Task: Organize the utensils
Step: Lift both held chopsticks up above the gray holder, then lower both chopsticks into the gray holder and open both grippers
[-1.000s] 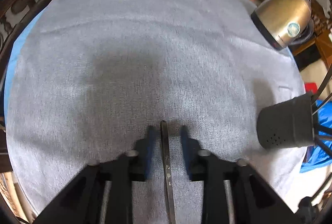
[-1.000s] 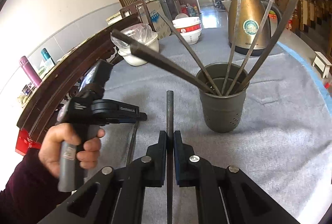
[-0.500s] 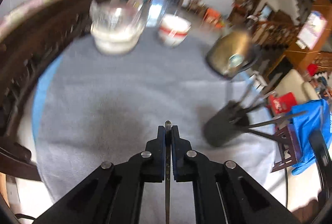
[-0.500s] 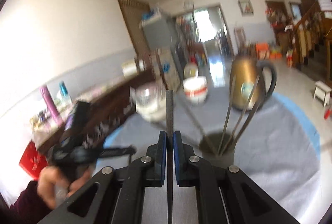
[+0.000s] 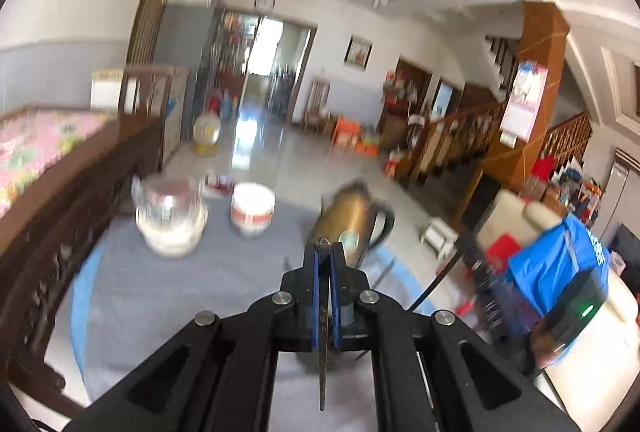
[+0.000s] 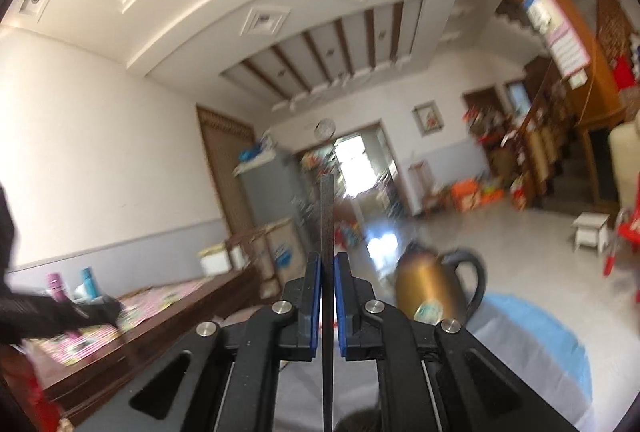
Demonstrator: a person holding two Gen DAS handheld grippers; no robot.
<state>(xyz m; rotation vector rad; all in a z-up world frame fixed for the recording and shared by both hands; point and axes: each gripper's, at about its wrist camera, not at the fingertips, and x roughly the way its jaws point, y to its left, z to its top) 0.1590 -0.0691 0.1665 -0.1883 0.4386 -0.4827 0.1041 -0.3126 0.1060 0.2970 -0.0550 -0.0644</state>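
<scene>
My left gripper [image 5: 323,252] is shut on a thin flat metal utensil [image 5: 322,352], seen edge-on, its tip just past the pads, held in the air over the grey tablecloth [image 5: 180,296]. The right gripper [image 6: 327,260] is shut on a dark straight utensil [image 6: 327,208] that sticks out well past its fingertips, pointing level into the room. Slanting utensil handles [image 5: 436,280] show right of the left gripper; the holder under them is hidden behind it. A dark rounded shape [image 6: 356,420] at the bottom of the right wrist view may be the holder's rim.
On the far side of the table stand a gold kettle [image 5: 352,220] with a black handle, a white bowl with a red band [image 5: 253,208] and a covered white bowl [image 5: 170,220]. A dark wooden rail [image 5: 60,216] borders the table's left. A blue bag [image 5: 560,272] lies right.
The left gripper closed on the flat utensil that lay on the cloth and lifted it. Both grippers rose and tilted up, so the views swung from the table to the room.
</scene>
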